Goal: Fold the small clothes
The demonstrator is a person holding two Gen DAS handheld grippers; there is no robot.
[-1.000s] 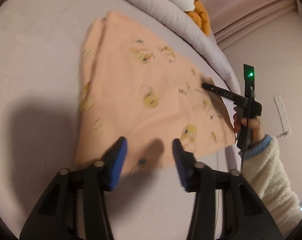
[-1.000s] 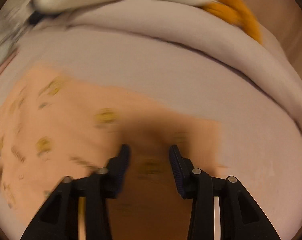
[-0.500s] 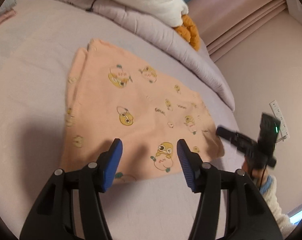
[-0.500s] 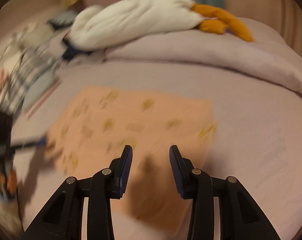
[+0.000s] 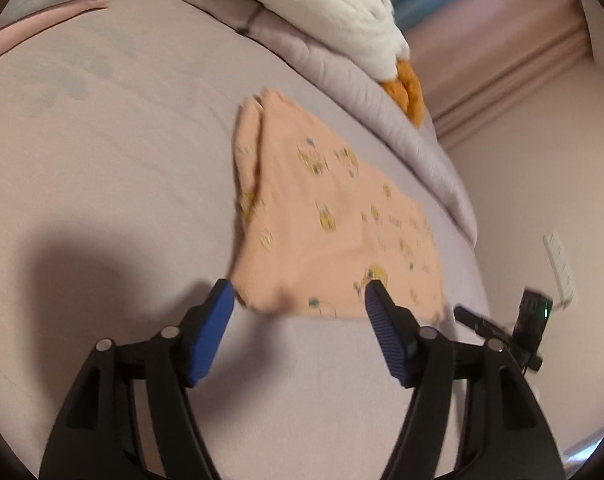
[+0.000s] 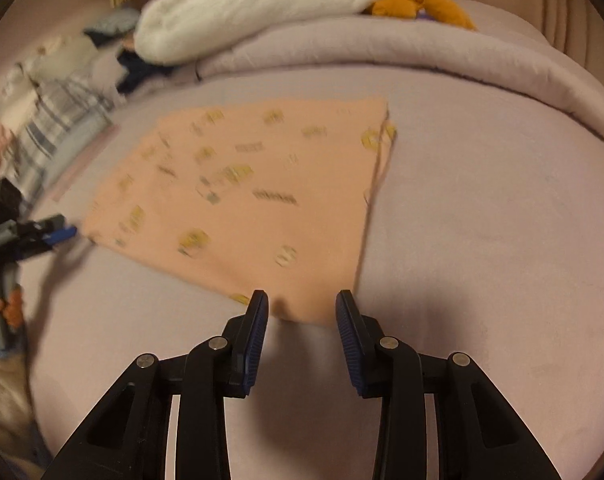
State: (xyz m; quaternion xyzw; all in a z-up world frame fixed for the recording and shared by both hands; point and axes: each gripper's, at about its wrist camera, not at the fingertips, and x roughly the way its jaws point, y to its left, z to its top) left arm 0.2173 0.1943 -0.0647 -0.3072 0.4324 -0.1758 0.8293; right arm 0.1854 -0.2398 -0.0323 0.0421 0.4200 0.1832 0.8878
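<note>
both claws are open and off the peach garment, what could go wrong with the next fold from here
1. The peach garment has a doubled layer peeking out along one edge; a pinch there may catch only the top layer and the fold could come apart.
2. The left claw and right claw face different edges; uneven lifting could skew the fold.
3. The clothes pile lies close by; a wide swing might snag it.

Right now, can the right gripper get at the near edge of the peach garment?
Probably yes. The right gripper has its jaws open, aimed at the near edge of the peach garment, which lies flat on the bed sheet. Nothing lies between them.
</note>
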